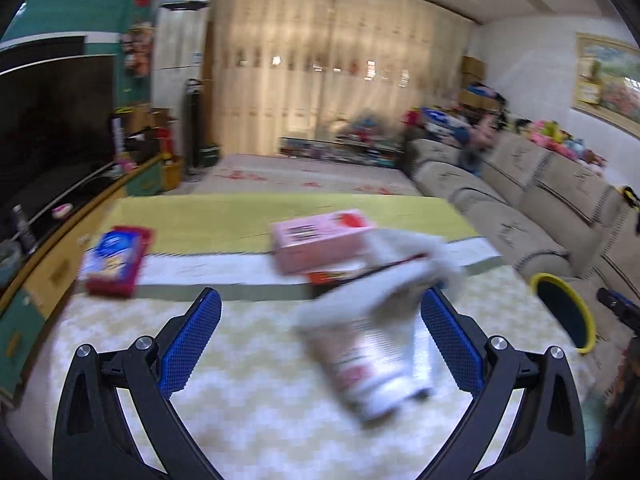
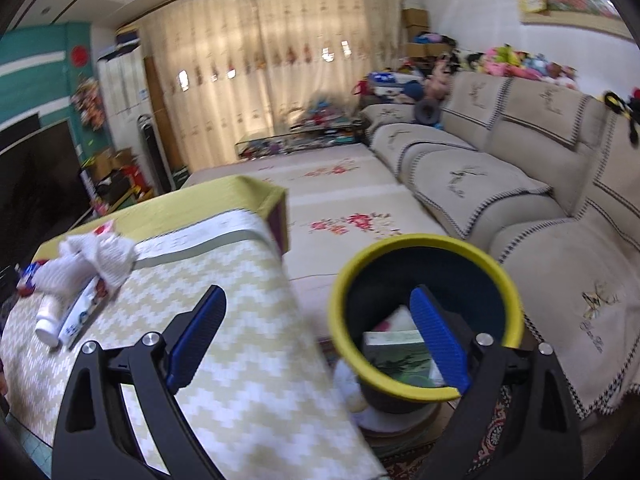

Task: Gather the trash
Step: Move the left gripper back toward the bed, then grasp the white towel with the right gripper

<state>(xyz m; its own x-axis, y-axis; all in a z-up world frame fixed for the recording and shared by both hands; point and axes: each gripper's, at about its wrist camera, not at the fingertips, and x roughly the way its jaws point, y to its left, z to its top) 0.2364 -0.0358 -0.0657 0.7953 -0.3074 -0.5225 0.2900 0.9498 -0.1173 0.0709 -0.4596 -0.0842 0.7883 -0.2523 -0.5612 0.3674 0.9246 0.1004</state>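
My left gripper [image 1: 320, 296] stands open above the table [image 1: 240, 408] with its zigzag cloth. On the cloth between its fingers lie a blurred white bottle [image 1: 368, 368] and a crumpled white tissue [image 1: 384, 276]; the pads do not press on them. Behind them sit a pink box [image 1: 320, 240] and, further left, a blue and red box [image 1: 116, 260]. My right gripper [image 2: 318, 294] is open and empty, off the table's right edge and over a dark bin with a yellow rim [image 2: 340, 292]. A green and white box [image 2: 400, 348] lies inside the bin. The tissue [image 2: 100, 256] and bottle [image 2: 48, 316] show at far left.
A long beige sofa [image 2: 500, 200] runs along the right, close behind the bin [image 1: 564, 312]. A flowered mat [image 2: 348, 220] covers the floor between table and sofa. A dark TV [image 1: 48, 120] on a low cabinet stands to the left. Toys pile up at the back.
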